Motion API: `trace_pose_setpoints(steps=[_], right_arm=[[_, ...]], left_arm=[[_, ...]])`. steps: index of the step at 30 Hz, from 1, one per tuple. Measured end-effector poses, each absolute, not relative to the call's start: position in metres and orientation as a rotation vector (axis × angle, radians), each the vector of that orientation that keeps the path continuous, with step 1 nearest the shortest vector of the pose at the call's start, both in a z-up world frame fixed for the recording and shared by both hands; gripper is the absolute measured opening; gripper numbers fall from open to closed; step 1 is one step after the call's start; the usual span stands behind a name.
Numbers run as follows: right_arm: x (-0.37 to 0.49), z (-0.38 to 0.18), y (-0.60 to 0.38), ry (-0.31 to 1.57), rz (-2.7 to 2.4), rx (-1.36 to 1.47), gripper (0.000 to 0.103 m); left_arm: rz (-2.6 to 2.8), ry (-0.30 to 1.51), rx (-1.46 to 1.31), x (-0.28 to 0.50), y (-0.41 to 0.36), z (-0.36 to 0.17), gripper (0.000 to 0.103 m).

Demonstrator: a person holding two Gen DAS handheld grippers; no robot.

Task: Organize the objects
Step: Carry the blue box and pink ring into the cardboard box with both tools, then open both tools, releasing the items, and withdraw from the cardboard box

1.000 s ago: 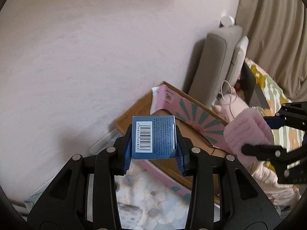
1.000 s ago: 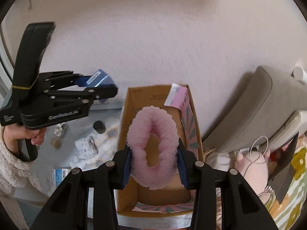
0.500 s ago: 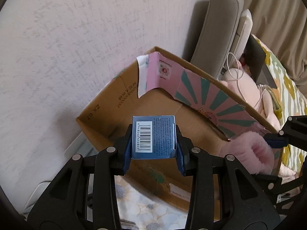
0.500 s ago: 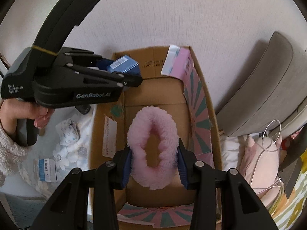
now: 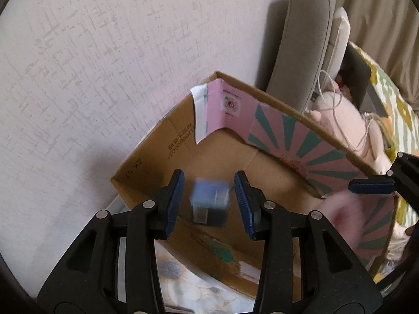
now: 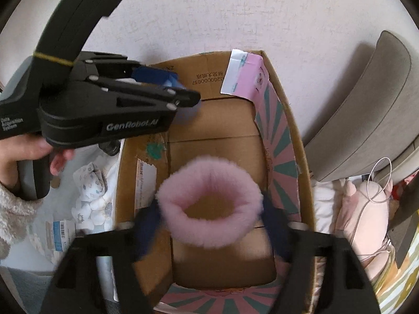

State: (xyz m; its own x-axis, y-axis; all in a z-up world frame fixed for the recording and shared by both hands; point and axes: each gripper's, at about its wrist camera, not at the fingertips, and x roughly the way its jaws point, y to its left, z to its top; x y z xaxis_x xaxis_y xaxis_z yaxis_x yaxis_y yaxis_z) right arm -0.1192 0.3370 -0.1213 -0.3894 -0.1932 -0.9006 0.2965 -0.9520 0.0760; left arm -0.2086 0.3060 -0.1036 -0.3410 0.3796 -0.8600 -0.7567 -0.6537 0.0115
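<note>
An open cardboard box (image 5: 167,141) with a pink and teal inner flap stands against the wall. My left gripper (image 5: 209,183) hovers over its near-left corner, jaws opening. The small blue carton (image 5: 210,201) is blurred between the pads, with a gap on each side. In the right wrist view my right gripper (image 6: 209,204) is above the box (image 6: 209,78), jaws opening wide, fingers blurred. The pink fluffy ring (image 6: 209,230) sits between them, sprung round and not squeezed. The left gripper (image 6: 183,96) shows there at upper left with the blue carton (image 6: 154,74).
A grey cushion (image 6: 366,110) leans on the wall right of the box. A pink plush toy (image 6: 366,209) with a white cable lies beside it. Left of the box, a floral cloth (image 6: 91,183) carries small items and a barcoded packet (image 6: 61,235). A hand (image 6: 15,154) holds the left gripper.
Both grippers came down over the cardboard box. The left jaws parted and let the blue carton slip free. The right jaws spread and the squeezed pink ring sprang round.
</note>
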Motion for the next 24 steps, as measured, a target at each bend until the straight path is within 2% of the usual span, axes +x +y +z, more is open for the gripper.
trace_pose_setpoints(steps=[1, 2, 3, 4, 15, 24], right_arm=[[-0.118, -0.121, 0.337, 0.134, -2.399, 1.519, 0.088], [-0.117, -0.120, 0.337, 0.122, -2.401, 1.510, 0.088], [-0.115, -0.120, 0.337, 0.115, -2.408, 1.503, 0.089], [-0.114, -0.119, 0.337, 0.116, -2.417, 1.498, 0.089], [-0.105, -0.111, 0.339, 0.136, -2.444, 1.491, 0.089], [-0.093, -0.090, 0.339, 0.130, -2.489, 1.445, 0.089]], left_arm=[[2.031, 0.532, -1.162, -0.209, 0.306, -0.103, 0.048], [2.023, 0.526, -1.169, -0.210, 0.307, -0.103, 0.078], [2.025, 0.531, -1.167, -0.209, 0.307, -0.103, 0.100], [2.040, 0.534, -1.143, -0.207, 0.306, -0.101, 0.103], [2.032, 0.533, -1.136, -0.194, 0.306, -0.096, 0.103], [2.087, 0.482, -1.084, -0.181, 0.285, -0.057, 0.103]])
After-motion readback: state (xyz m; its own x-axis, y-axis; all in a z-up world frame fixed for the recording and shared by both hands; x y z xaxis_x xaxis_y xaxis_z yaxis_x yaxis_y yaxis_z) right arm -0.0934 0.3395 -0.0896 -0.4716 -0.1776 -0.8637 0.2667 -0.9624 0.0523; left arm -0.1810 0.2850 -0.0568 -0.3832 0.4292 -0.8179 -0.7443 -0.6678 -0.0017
